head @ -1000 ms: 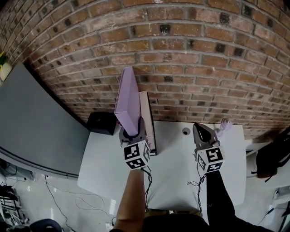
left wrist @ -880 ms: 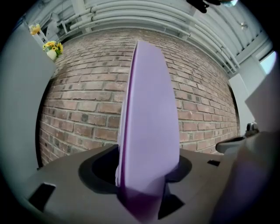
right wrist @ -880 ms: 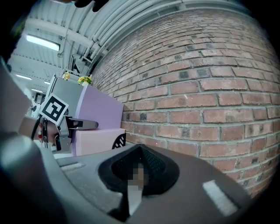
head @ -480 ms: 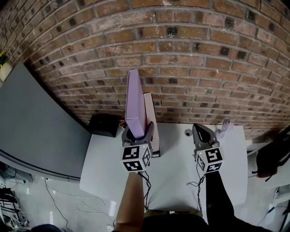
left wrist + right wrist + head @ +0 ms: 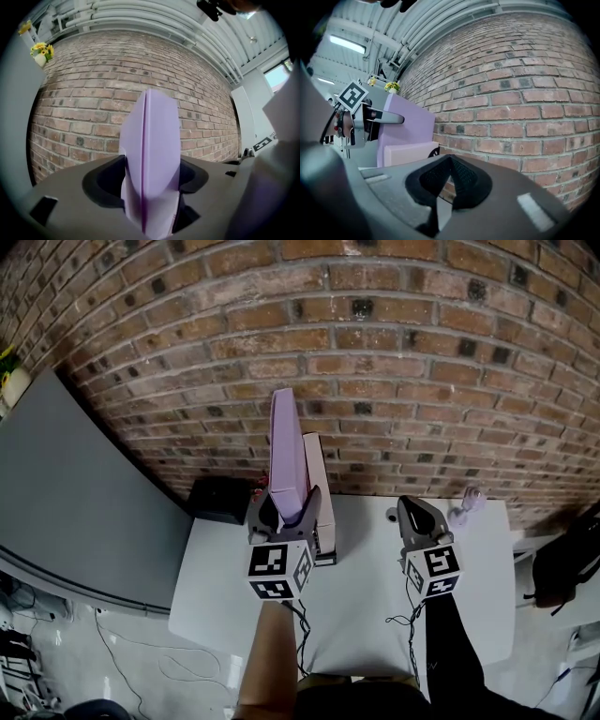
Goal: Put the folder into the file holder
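As left gripper [image 5: 291, 502] jaws have just been parting round the folder [image 5: 288, 446], seemingly in the holder [image 5: 319, 474] at twelve o'clock, withdrawal remains; right gripper [image 5: 413, 504] closed, empty.

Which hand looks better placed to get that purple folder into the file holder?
Left. The left gripper has the folder upright between its jaws, which have just been opening, close by the file holder. The right gripper is shut, empty and off to the side.
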Motion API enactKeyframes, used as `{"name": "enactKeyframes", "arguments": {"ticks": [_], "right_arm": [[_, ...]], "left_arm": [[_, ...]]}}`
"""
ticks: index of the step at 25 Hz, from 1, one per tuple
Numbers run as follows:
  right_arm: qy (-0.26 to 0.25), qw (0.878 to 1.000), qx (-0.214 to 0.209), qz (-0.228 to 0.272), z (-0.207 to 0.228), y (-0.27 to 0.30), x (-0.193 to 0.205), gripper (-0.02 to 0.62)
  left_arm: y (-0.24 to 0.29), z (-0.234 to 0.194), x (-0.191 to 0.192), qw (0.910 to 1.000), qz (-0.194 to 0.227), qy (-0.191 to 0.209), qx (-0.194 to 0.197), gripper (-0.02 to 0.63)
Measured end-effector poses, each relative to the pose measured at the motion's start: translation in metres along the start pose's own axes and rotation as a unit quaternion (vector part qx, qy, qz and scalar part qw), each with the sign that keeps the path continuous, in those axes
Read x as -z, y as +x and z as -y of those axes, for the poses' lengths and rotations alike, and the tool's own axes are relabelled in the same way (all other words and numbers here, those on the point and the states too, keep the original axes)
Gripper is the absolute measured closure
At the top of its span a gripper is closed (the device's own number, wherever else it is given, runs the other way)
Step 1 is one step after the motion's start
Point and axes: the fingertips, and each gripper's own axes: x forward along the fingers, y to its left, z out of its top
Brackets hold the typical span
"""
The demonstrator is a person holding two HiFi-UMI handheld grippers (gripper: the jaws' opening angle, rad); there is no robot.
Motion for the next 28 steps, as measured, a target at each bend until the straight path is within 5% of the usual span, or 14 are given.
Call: {"name": "enactKeyframes", "arguments": {"ticks": [7,21,28], "right_arm": [[-0.001,1.0,-0.004,0.005,-0.007,0.0,-0.005,0.595],[-0.006,1.0,0.006,0.0,-0.003,-0.001,-0.004,0.595],[-0.008,1.0,0.008,-0.004,-0.001,0.002,-0.002,0.595]], "left_arm": [[0.002,-0.004,-0.001,0.9997,-0.024,-0.001,-0.001,0.347],[-0.007,-0.024,-0.026,0.9936,0.106,-0.022,-0.031,0.427],[-0.005,-0.023,-0.037,0.9901,0.137,-0.006,-0.031,0.445]]}}
